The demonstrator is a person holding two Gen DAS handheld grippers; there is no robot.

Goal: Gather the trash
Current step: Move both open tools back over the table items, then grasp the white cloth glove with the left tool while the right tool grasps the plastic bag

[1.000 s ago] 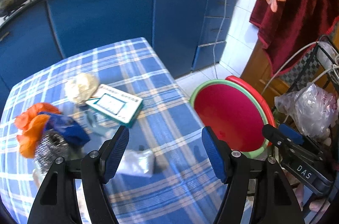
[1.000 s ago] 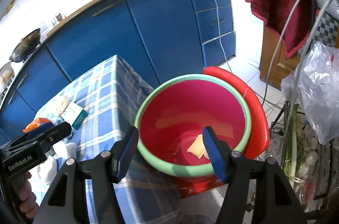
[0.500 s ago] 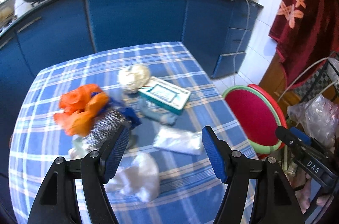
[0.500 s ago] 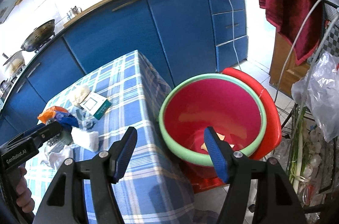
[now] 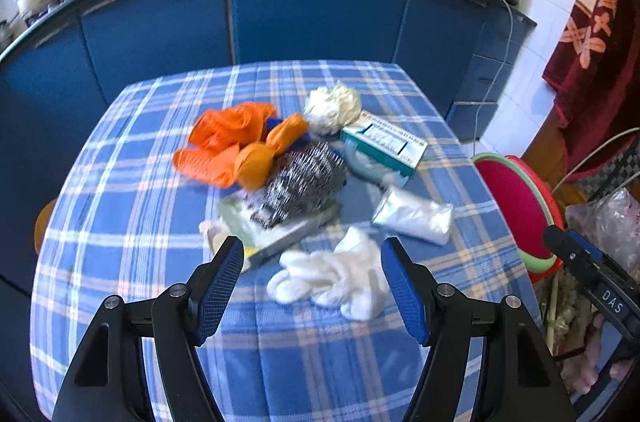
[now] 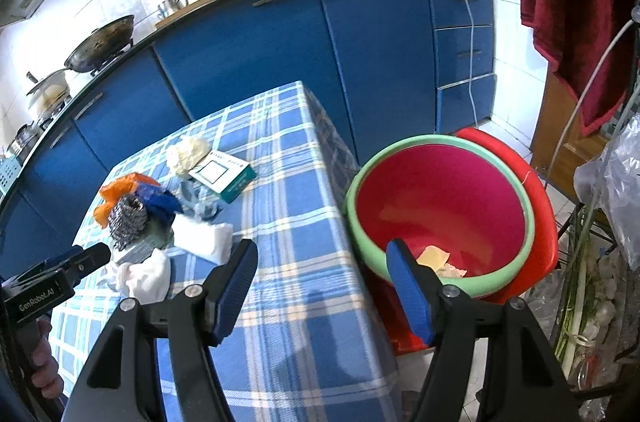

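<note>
Honestly, left gripper point(image 5: 312, 280) fingers spread, empty, over white glove point(image 5: 334, 278) on counter point(image 5: 132, 222) — best pinch bunched middle; right gripper point(image 6: 322, 288) spread, empty, near red bin point(image 6: 440, 206).

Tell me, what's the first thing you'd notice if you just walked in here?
Probably the jumble of trash in the middle of the blue checked tablecloth: crumpled orange plastic bags leaning on a shiny steel wool scrubber, with a crumpled white glove nearer the camera. Next, the big red basin with a green rim beside the table's right edge, a few yellowish scraps at its bottom.
</note>
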